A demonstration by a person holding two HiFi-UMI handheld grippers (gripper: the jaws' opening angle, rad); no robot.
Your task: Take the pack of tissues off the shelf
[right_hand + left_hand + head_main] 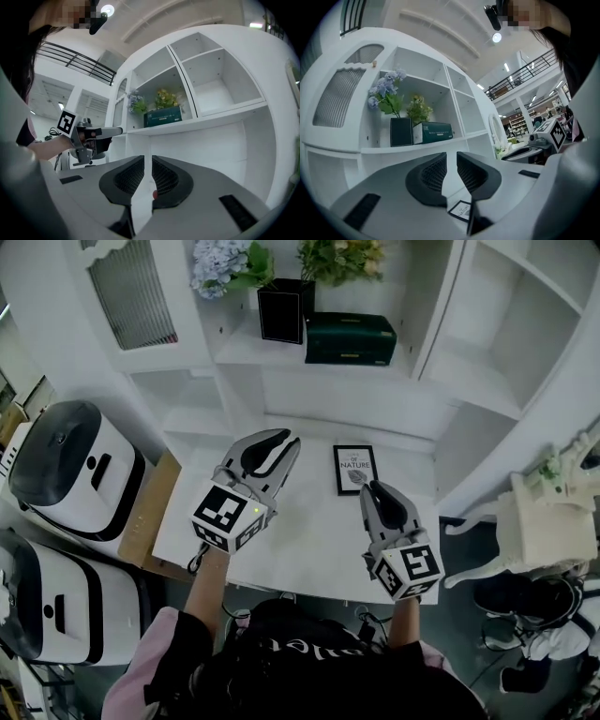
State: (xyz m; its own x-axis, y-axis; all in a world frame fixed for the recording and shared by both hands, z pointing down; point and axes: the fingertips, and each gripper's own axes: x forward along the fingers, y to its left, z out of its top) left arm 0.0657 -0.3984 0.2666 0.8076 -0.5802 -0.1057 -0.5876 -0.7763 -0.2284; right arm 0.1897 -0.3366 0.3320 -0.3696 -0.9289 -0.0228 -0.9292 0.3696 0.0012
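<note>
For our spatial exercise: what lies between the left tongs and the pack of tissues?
Only the white shelf edge; the head view shows nothing else between the left tongs and the pack of tissues.

A dark green pack of tissues (350, 338) lies on the white shelf (246, 351), just beside a black vase (284, 311) of flowers. Below, both hand-held grippers hover over the white tabletop (300, 549), pointing towards the shelf and carrying nothing: the left hand-held gripper (284, 441) left of a framed card (355, 469), the right hand-held gripper (373, 487) at that card's lower right corner
</note>
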